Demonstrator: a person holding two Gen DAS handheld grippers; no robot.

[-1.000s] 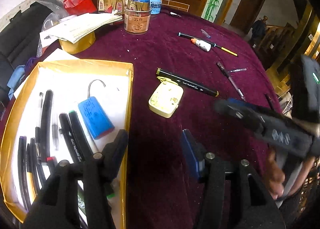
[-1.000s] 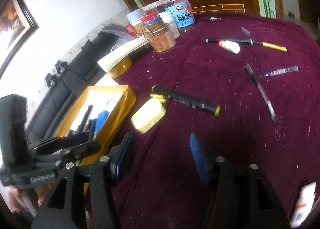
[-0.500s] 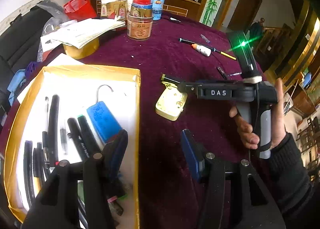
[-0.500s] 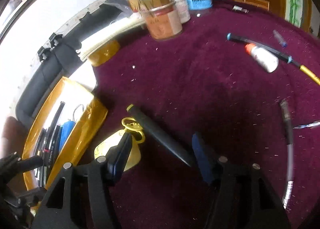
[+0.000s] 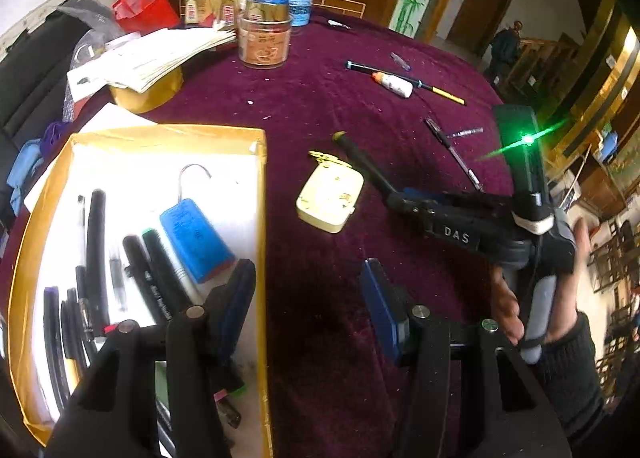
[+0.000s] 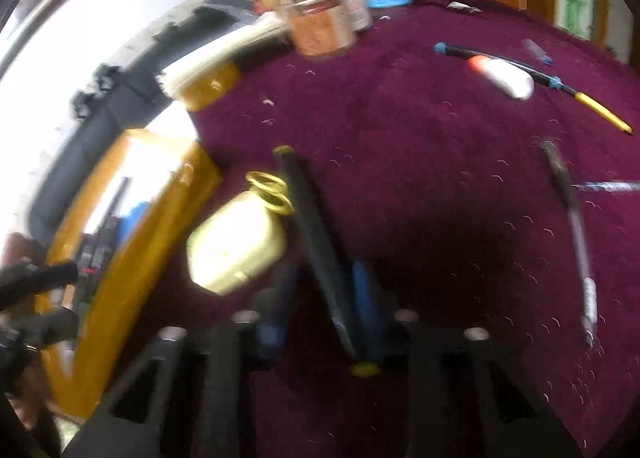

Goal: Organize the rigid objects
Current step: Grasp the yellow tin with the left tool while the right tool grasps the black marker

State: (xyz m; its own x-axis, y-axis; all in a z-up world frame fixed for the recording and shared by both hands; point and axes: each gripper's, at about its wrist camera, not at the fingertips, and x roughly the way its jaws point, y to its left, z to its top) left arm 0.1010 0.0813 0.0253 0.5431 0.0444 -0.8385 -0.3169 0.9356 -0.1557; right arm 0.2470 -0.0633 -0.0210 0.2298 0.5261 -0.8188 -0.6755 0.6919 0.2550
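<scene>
Black marker point(image 6: 316, 250) is sitting right between the right gripper point(image 6: 320, 298) fingers, its lower end down in the gap, but the shot's too blurry to tell if the blue pads actually pinch it or just straddle it. It lies on the maroon tablecloth point(image 6: 440, 197), just beside the pale yellow case point(image 6: 236, 246) with the gold ring. Left gripper point(image 5: 308, 298) hangs wide apart with nothing in it, one finger point(image 5: 236, 298) over the yellow tray point(image 5: 262, 258), where pens and a blue box point(image 5: 196, 244) already lie. Further out: a white bottle point(image 6: 506, 77) and a thin pen point(image 6: 568, 193).
</scene>
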